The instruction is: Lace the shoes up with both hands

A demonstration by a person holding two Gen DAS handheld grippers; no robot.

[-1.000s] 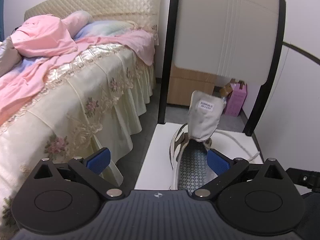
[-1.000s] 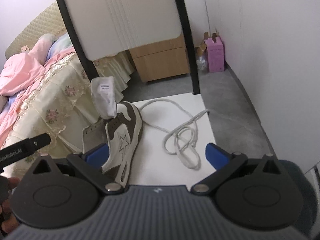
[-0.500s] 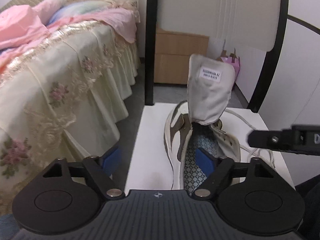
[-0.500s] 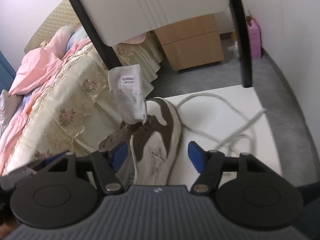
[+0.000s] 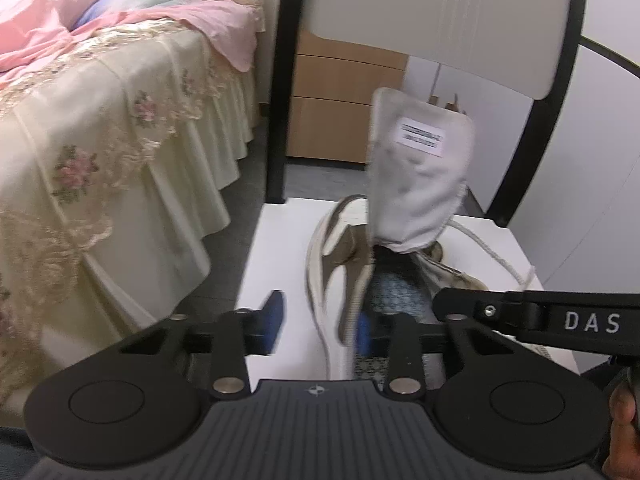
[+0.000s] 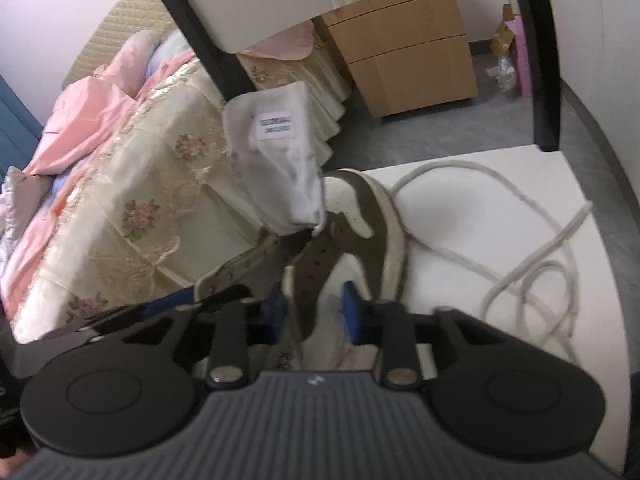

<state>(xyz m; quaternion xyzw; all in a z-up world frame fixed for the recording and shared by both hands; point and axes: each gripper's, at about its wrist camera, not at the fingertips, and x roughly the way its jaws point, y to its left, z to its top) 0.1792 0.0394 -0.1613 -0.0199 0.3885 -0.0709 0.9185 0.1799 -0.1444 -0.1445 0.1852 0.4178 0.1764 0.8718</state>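
left gripper (image 5: 316, 326): jaws just been closing, now narrow; blue pads straddle the shoe's left side wall. Right pad looks against the wall, left pad shows a sliver of white between, so contact not certain.
right gripper (image 6: 314, 316): jaws just been closing too, narrow, set across the right eyelet flap; pads look just beside it, grip unclear through blur.
shoe (image 5: 340, 280): brown-and-white sneaker, unlaced, on the white chair seat (image 5: 272, 256), toe away from both grippers, tongue (image 5: 416, 172) standing upright.
lace (image 6: 532, 276): loose white coil on the seat right of the shoe, not threaded.
edges: seat's left edge close beside the left pad; bed (image 5: 120, 128) skirt just beyond a narrow floor gap.
room: open seat right of the shoe, partly taken by the lace; chair back (image 5: 440, 12) overhead.
pose: both grippers pitch downward, side by side, the right one's finger crossing the left view.
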